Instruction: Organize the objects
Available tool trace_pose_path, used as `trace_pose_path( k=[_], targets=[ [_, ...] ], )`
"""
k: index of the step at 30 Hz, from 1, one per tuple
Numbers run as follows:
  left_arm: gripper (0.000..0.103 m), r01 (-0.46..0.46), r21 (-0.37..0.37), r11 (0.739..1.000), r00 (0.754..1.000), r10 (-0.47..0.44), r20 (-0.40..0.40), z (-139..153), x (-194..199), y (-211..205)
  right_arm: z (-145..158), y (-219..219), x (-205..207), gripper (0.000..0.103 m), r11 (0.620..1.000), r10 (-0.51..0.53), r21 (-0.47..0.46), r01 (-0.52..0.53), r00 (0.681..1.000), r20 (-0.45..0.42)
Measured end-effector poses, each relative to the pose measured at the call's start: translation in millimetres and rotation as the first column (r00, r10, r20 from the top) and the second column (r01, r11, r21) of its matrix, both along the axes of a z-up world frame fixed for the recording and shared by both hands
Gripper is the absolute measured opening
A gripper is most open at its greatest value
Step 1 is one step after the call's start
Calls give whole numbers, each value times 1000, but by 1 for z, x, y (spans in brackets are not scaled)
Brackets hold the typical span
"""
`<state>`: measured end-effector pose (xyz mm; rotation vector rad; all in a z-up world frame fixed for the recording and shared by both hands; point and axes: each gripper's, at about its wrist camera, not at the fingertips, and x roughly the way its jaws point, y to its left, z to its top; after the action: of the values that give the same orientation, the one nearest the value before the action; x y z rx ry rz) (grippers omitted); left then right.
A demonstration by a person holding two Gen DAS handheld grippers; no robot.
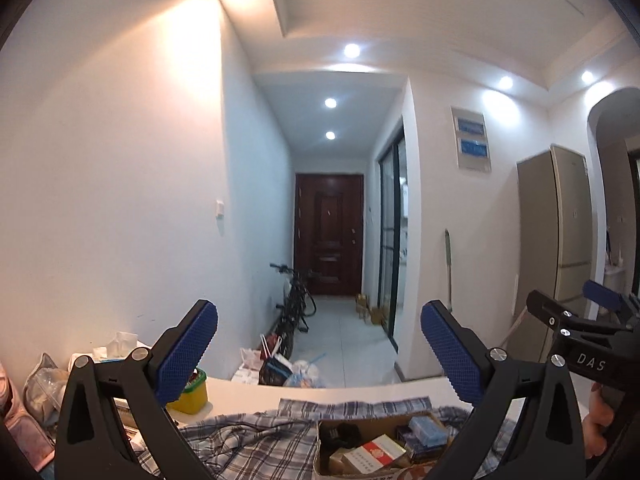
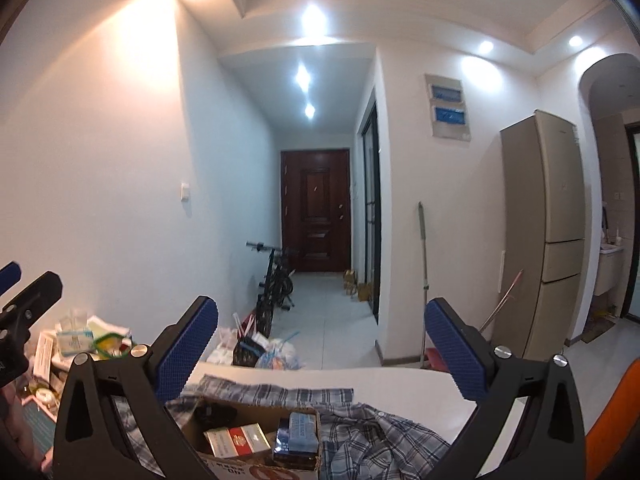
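Hovering: left claw [image 1: 319, 344] and right claw [image 2: 321, 344] both point level toward the hallway, above the white surface [image 2: 400, 380].
Claw state: both spread wide, blue pads bare, nothing between them.
Task's things: a cardboard box [image 2: 256, 436] sits on a blue plaid shirt [image 2: 380, 436] that lies crumpled over the surface.
Key relation: the box lies below and slightly ahead of both claws, between them; it is low and right in the left wrist view [image 1: 376, 440], low and left of centre in the right wrist view.
Nearer hand: hard to call, both look about equally close.
Long axis: the box seems to run away from the cameras, though its near end is cut off.
Box contents: a red-and-white cigarette pack [image 2: 236, 440], a blue packet [image 2: 300, 430] and a dark item [image 2: 214, 412] that I cannot identify.
Side clutter: a yellow tub [image 1: 190, 396], tissue packs and bags crowd the left end.
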<state>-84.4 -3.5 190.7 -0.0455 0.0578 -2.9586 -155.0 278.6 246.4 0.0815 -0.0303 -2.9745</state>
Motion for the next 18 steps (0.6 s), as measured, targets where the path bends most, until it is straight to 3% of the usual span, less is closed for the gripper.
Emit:
trace_pose_path(
  k=[5, 9, 18],
  targets=[
    [103, -74, 12, 997, 994, 75, -76, 10, 33, -6, 9, 11, 39, 103, 999, -20, -47, 16, 997, -80],
    [103, -113, 25, 993, 989, 115, -94, 13, 45, -11, 16, 18, 59, 103, 997, -36, -72, 27, 992, -125],
    [103, -56, -14, 998, 996, 55, -75, 14, 53, -4, 23, 19, 81, 103, 996, -73, -66, 61, 975, -210]
  ],
)
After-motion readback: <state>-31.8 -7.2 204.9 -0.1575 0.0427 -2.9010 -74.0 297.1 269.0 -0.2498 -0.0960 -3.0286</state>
